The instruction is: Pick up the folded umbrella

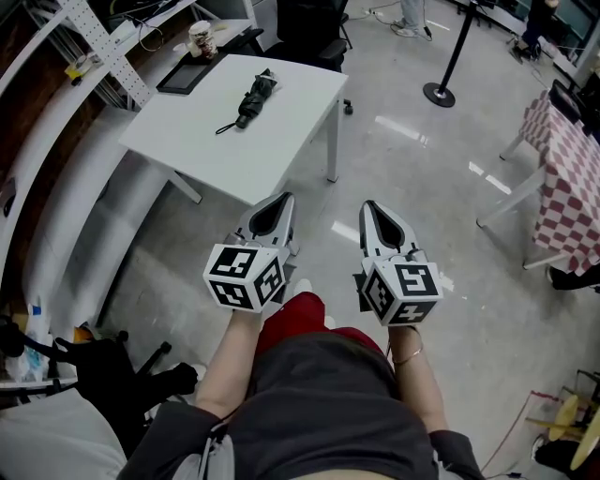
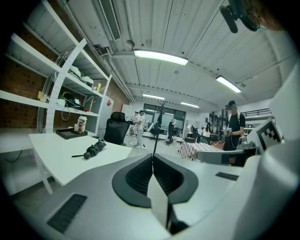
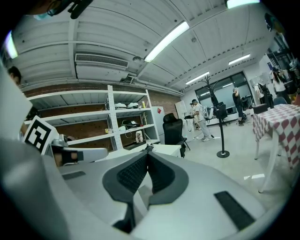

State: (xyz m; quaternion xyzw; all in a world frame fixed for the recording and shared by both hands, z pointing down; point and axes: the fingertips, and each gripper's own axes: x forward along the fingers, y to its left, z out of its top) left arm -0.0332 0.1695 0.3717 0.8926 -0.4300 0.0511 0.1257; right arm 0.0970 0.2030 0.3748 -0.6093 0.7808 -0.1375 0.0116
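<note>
— Located the black folded umbrella (image 1: 253,99)?
— Yes. Lay flat on the white rectangular table (image 1: 281,141), about midway along and closer to the far edge than to the near one. Touched nothing else on the top.
— And its long axis?
— Ran slantwise across the table: bulky end toward the far right corner, slim end with its cord loop toward the near left edge. Probably the handle end, going by the loop.
— Which way from the claws?
— Ahead and off to the left of both. Showed left of centre in the left gripper view as well. Held short of the table's near corner, well apart from the umbrella.
— Nearer side?
— Judged the left gripper (image 1: 280,202) the nearer. Saw the right gripper (image 1: 369,209) just beside it, further right, out over bare floor.
— State of the jaws?
— Pressed together on both, pads meeting, nothing between them. Would need spreading before any grasp, then closing across the umbrella's short width, not along its length.
— Anything around?
— Flat black tray (image 1: 184,77) by the table's far left corner; could not tell whether on the table or just behind it. Black office chair (image 1: 314,23) beyond the far edge.
</note>
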